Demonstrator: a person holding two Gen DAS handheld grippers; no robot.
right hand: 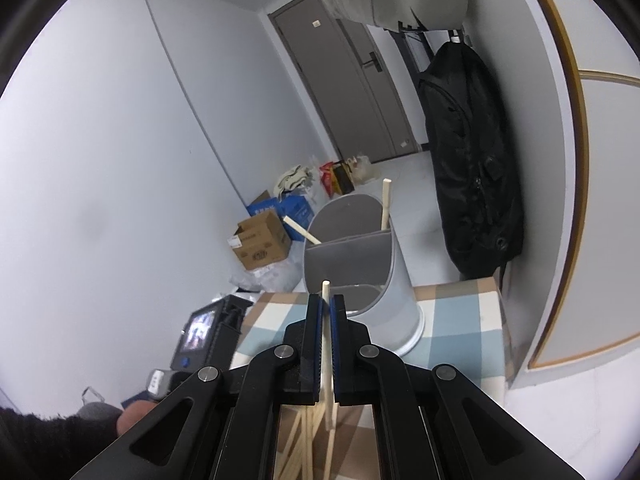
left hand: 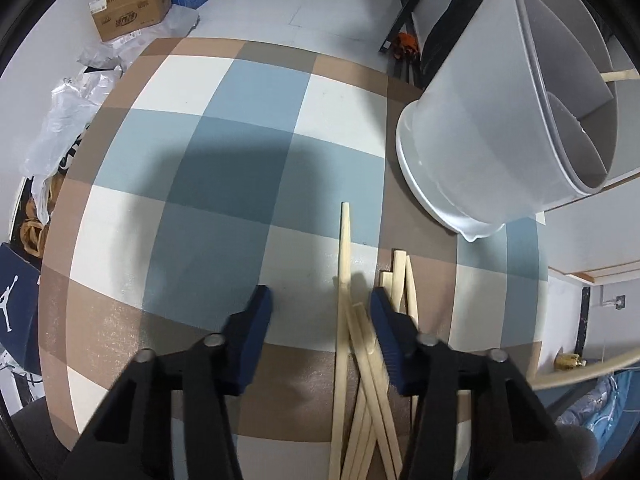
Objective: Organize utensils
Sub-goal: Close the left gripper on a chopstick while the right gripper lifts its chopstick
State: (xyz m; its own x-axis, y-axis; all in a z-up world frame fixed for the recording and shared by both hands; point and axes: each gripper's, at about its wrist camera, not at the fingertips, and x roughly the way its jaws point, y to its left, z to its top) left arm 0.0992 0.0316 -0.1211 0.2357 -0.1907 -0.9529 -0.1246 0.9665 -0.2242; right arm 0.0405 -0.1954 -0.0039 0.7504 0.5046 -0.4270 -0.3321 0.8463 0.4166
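**Chopstick heading for the holder**

The right gripper (right hand: 329, 308) is clamping one chopstick (right hand: 326, 322) upright, low centre of its view, aiming at the grey holder (right hand: 360, 264) just beyond. Judging by this, the next move is lowering it into a compartment. Two sticks (right hand: 385, 200) are already standing inside. The left gripper (left hand: 320, 312) is hanging part-open, gripping nothing, over the pile (left hand: 360, 360) at lower right.

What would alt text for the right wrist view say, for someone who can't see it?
The right gripper is shut on a single wooden chopstick, raised in front of a grey divided utensil holder on a checked tablecloth. Two chopsticks already stand in the holder; more lie loose below the gripper.
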